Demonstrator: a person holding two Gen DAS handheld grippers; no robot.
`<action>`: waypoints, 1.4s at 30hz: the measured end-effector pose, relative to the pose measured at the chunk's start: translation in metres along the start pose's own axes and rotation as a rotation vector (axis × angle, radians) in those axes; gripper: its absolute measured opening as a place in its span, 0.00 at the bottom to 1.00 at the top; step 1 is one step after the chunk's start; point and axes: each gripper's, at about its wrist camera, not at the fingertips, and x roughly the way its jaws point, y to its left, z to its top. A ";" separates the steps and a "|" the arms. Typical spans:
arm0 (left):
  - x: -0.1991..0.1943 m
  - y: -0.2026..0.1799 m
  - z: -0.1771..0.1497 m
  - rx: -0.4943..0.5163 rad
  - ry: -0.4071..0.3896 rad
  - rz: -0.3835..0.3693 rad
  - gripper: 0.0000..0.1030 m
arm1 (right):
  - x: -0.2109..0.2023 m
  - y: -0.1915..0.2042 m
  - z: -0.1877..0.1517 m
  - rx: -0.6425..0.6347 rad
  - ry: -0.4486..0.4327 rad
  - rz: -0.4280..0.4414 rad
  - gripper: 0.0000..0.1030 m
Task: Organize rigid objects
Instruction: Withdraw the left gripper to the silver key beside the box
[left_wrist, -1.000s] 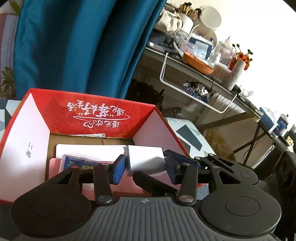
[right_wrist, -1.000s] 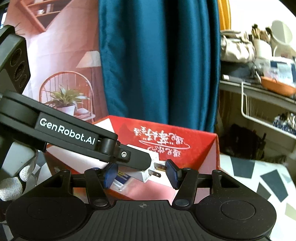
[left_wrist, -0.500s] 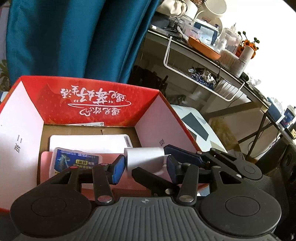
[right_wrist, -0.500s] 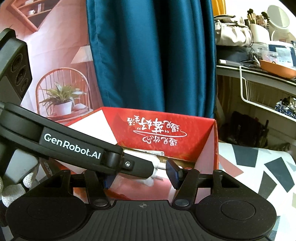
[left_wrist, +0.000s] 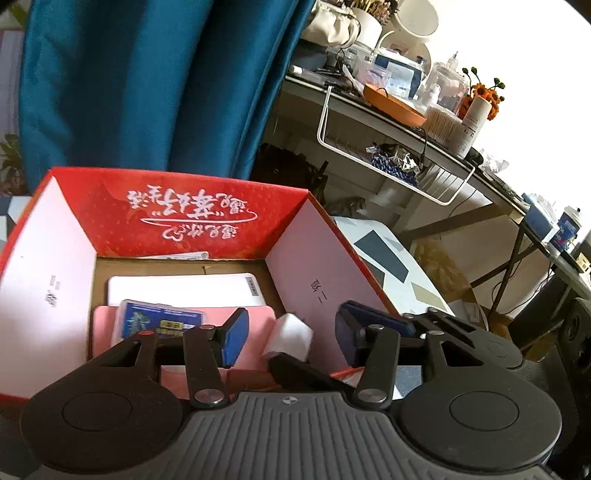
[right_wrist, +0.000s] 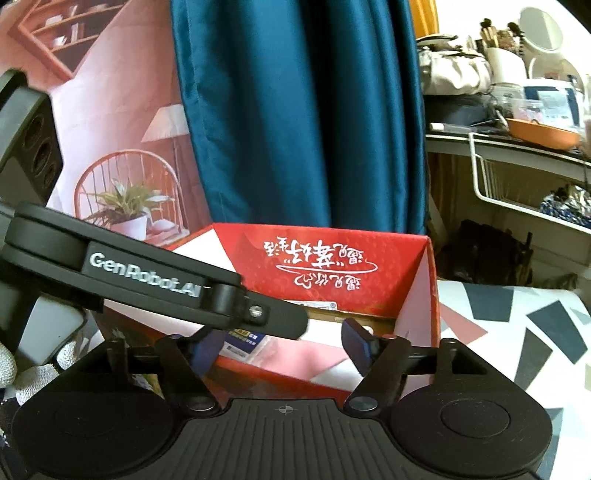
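Observation:
A red cardboard box (left_wrist: 207, 218) stands open before me; it also shows in the right wrist view (right_wrist: 417, 295). Inside lie a white flat box (left_wrist: 177, 290), a pink item (left_wrist: 258, 321) and a blue card pack (left_wrist: 155, 319). My left gripper (left_wrist: 290, 334) is open over the box's right side. A white charger plug (left_wrist: 290, 338) sits tilted between its blue pads (left_wrist: 234, 341), free of both. My right gripper (right_wrist: 282, 341) is open and empty at the box's front edge. The left gripper's black arm (right_wrist: 147, 273) crosses in front of it.
A blue curtain (left_wrist: 147, 81) hangs behind the box. A cluttered desk with a white wire basket (left_wrist: 391, 162) stands at the right. The table has a patterned cloth (right_wrist: 517, 325). A wall poster (right_wrist: 110, 147) with a chair and plant is at the left.
My left gripper has opened and let go of the white plug, which now lies tilted in the box. The right gripper has stayed open and drawn back slightly.

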 end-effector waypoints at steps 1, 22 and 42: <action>-0.005 0.001 -0.002 0.011 -0.008 0.008 0.56 | -0.003 0.001 -0.001 0.001 -0.006 -0.006 0.69; -0.089 0.035 -0.054 0.005 -0.128 0.065 0.63 | -0.044 0.034 -0.052 -0.010 -0.049 -0.064 0.69; -0.077 0.082 -0.103 -0.193 -0.037 0.107 0.62 | 0.015 0.035 -0.086 0.032 0.222 -0.074 0.56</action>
